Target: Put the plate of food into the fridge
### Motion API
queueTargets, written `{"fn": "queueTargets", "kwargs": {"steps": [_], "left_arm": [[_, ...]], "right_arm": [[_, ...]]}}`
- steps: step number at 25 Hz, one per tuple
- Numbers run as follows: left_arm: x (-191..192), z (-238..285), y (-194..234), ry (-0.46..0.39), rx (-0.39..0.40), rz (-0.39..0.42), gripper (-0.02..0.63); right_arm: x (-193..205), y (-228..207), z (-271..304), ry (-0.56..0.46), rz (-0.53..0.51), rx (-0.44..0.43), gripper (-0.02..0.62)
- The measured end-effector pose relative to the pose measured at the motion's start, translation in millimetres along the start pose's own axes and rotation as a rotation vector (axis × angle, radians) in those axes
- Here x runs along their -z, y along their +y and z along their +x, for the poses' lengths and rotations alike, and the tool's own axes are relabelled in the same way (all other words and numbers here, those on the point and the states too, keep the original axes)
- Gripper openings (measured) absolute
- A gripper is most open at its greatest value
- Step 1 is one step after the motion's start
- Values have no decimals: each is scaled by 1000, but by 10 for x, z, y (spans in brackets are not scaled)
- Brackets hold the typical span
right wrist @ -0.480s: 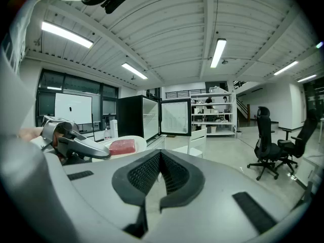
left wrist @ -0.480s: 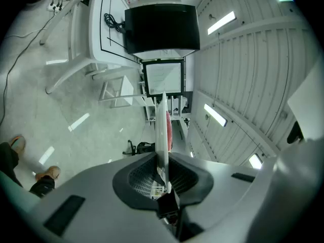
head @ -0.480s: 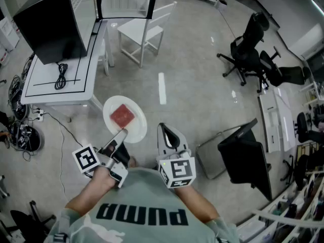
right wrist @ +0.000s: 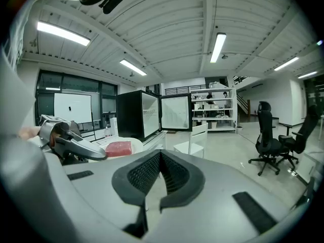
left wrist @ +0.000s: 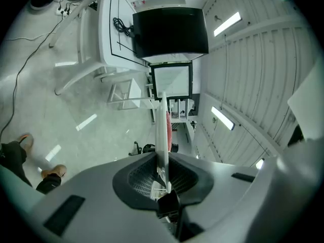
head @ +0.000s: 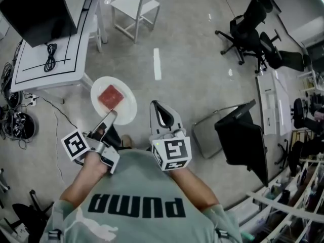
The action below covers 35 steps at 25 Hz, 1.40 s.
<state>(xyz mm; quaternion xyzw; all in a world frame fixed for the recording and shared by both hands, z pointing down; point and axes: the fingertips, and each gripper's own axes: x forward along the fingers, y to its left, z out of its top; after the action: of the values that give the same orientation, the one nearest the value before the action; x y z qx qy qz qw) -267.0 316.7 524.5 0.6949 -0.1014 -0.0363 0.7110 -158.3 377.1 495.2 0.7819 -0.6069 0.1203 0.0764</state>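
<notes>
One white plate [head: 127, 109] bearing a single red block of food [head: 110, 96] hangs above the floor, with its rim clamped in the left gripper [head: 110, 116]. The right gripper [head: 154, 105] is just beside it, its jaws together on nothing. One black fridge [head: 35, 11] stands on one white table [head: 61, 59] with its door open. Two black office chairs [head: 251, 27] stand well apart from it.

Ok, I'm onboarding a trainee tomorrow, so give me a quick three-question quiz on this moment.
1. Which gripper holds the plate: A left, B right?
2. True or false: the fridge door stands open.
3. Fill in: the plate carries a red block of ____.
Key: 1 A, the left gripper pinches its rim. 2 True. 3 food.
</notes>
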Motion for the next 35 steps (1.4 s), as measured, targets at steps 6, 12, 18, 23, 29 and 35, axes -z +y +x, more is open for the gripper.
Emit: {"fn": "queueTargets", "kwargs": {"steps": [6,12,18,23,29,35], "left_arm": [[-9,32,-26,25,7,10,48],[-11,117,-66,45,37,13,48],[117,176,-83,57,38,-4,48],[110,329,-74,38,39,10,48],[151,619,-127,8,38,25,48],[111,910,-274,-44,33,23,48]], "right_arm": [[-67,17,11,-23,5,8,5],[-176,3,-41,-38,-24,40,5],[-168,-142,-138,-27,-12,62,5],[-214,-320,-46,-48,-23,46,5],[-304,-613,83,-64,-32,15,5],[-431,-885,321,-67,-37,-38,5]]}}
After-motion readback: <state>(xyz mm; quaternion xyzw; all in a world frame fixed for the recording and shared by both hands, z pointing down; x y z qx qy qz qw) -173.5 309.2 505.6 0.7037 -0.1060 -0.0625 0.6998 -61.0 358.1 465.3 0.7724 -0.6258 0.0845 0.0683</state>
